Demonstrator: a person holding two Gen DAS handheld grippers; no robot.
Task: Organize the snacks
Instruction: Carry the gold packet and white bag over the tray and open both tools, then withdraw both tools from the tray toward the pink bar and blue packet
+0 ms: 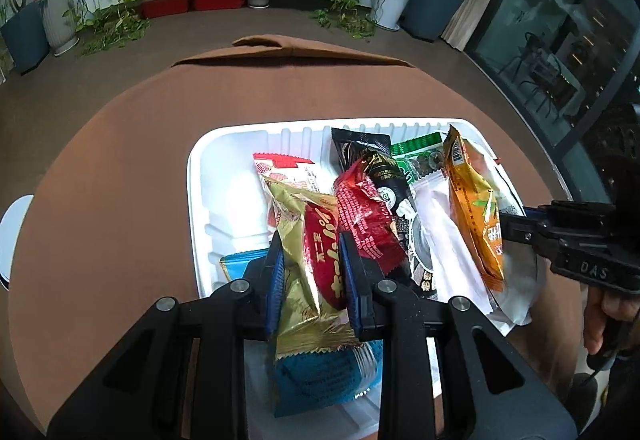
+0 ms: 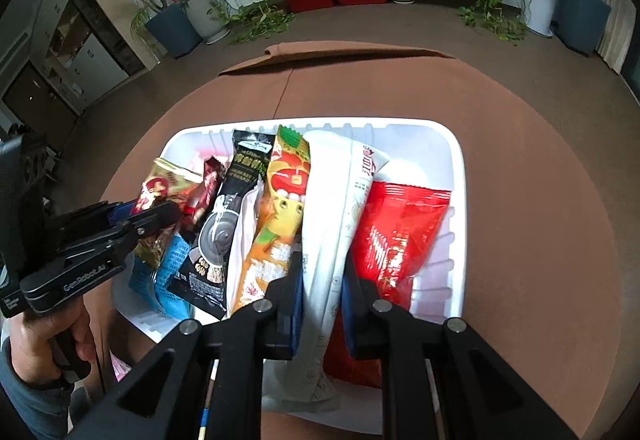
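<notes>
A white tray [image 1: 196, 176] on the brown table holds several snack packets standing on edge. My left gripper [image 1: 314, 272] is shut on a gold and red packet [image 1: 316, 252] at the tray's left part. A dark red packet [image 1: 360, 216], a black packet [image 1: 384, 176] and an orange packet [image 1: 472, 208] stand to its right. My right gripper [image 2: 322, 280] is shut on a white packet [image 2: 332, 208] in the tray [image 2: 456, 160], between the orange packet [image 2: 280, 208] and a red packet [image 2: 396, 236]. The left gripper also shows in the right wrist view [image 2: 132, 216].
A blue packet [image 1: 320, 376] lies low in the tray under my left gripper. The brown round table [image 1: 120, 160] surrounds the tray. A white object [image 1: 12, 236] sits at the table's left edge. Potted plants and a white cabinet stand across the room.
</notes>
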